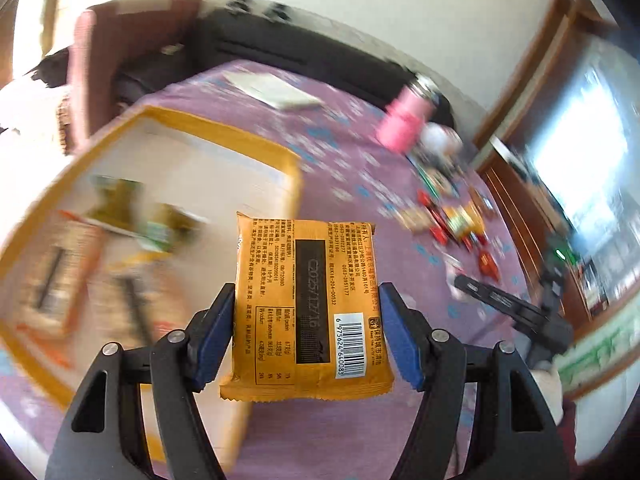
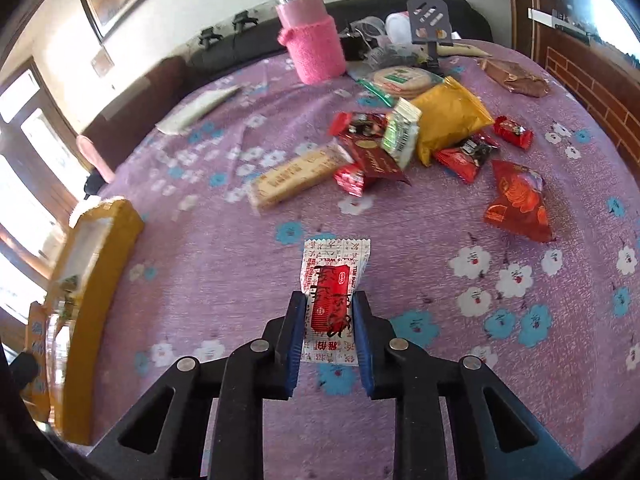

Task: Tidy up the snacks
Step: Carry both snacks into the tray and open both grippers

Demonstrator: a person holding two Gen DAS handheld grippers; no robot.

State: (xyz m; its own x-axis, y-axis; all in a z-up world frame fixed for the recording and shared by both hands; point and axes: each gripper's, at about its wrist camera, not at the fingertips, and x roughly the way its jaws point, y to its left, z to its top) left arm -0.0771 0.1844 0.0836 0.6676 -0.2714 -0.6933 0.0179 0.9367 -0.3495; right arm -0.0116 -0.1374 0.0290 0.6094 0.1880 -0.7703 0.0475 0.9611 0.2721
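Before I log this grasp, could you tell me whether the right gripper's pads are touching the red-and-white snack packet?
Touching. The right wrist view shows both blue pads pressed against the red-and-white snack packet, no gap.

Round table under a purple floral cloth [image 2: 224, 280], yellow-rimmed cardboard box [image 2: 100, 240] at nine o'clock, jar in a pink knitted sleeve [image 2: 312, 44] at twelve, loose pile of red, yellow and green snack packets [image 2: 416, 140] toward one, flat white pad [image 2: 196, 110] at eleven

Bright daylight from blown-out windows, left wrist view motion-blurred, right wrist view sharper, fisheye-bent edges
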